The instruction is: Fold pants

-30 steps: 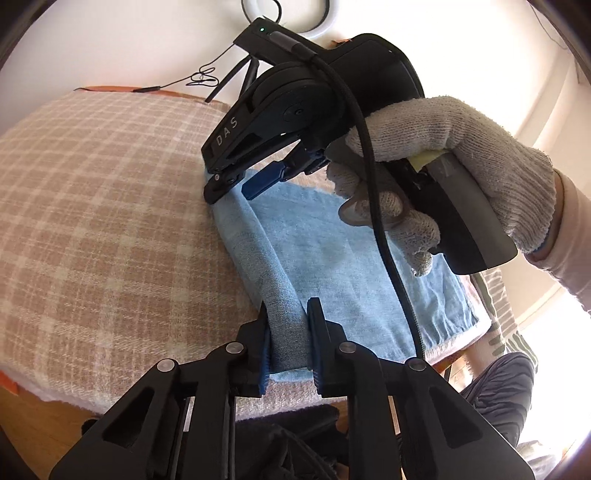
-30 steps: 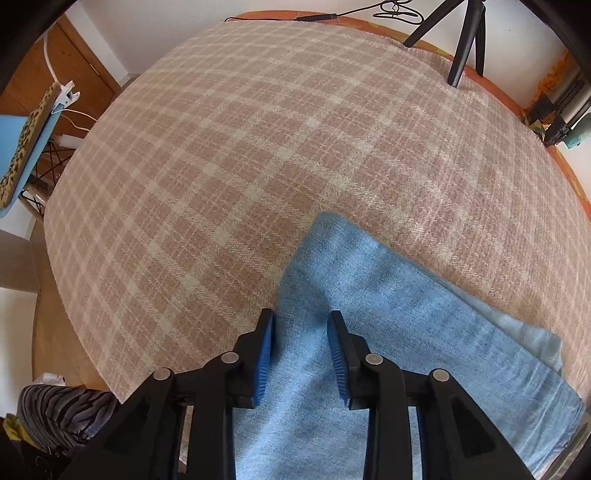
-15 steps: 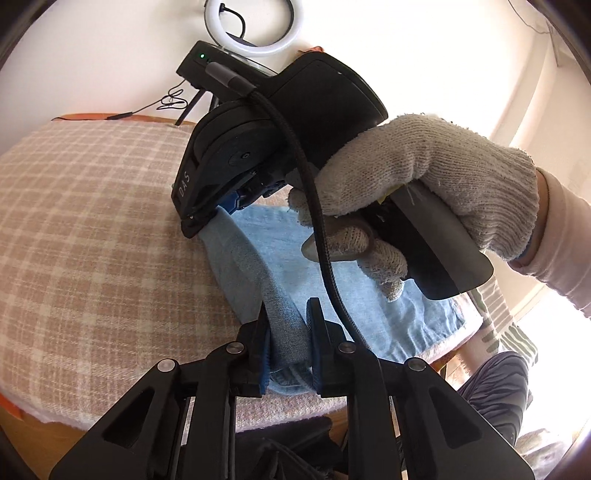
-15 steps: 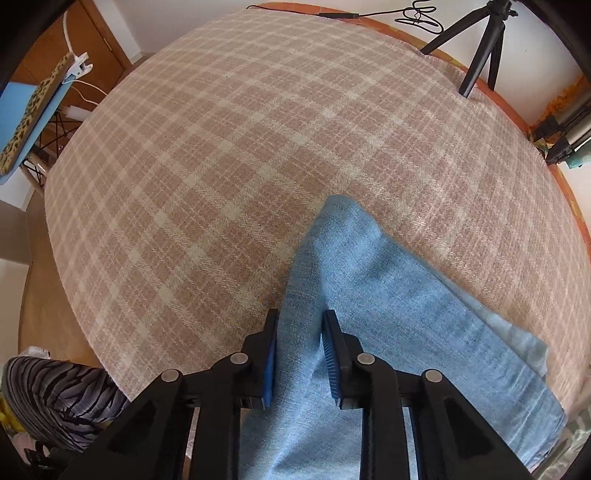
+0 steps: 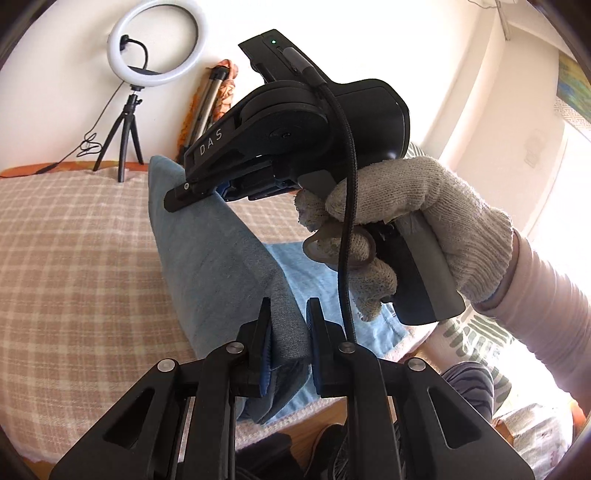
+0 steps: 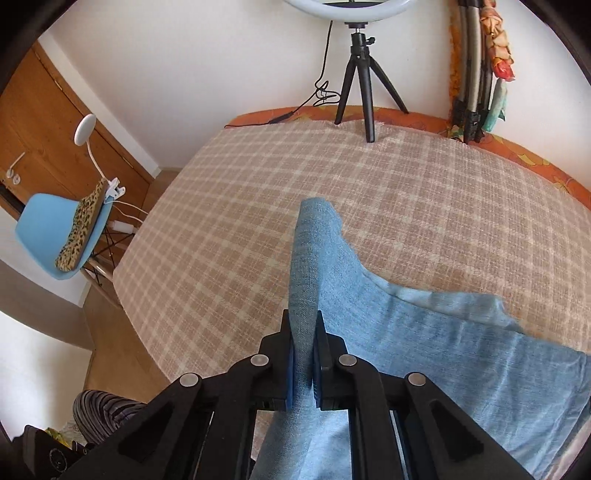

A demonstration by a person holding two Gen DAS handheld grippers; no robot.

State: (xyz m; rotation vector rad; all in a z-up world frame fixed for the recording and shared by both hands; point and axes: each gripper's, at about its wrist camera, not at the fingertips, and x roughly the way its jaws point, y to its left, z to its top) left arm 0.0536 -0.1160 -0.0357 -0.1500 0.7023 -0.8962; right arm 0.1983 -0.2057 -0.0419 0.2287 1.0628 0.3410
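bright daylight | right-side glare, possibly window | fisheye edges | sharp

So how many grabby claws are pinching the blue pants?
2. The left hand-held gripper pinches the pants' near edge; the right hand-held gripper pinches the same lifted edge farther along, held by a gloved hand. No others show.

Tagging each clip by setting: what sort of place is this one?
Probably a room in a home set up for filming: a ring light on a small tripod, a plaid-covered table, and a blue chair by a wooden door.
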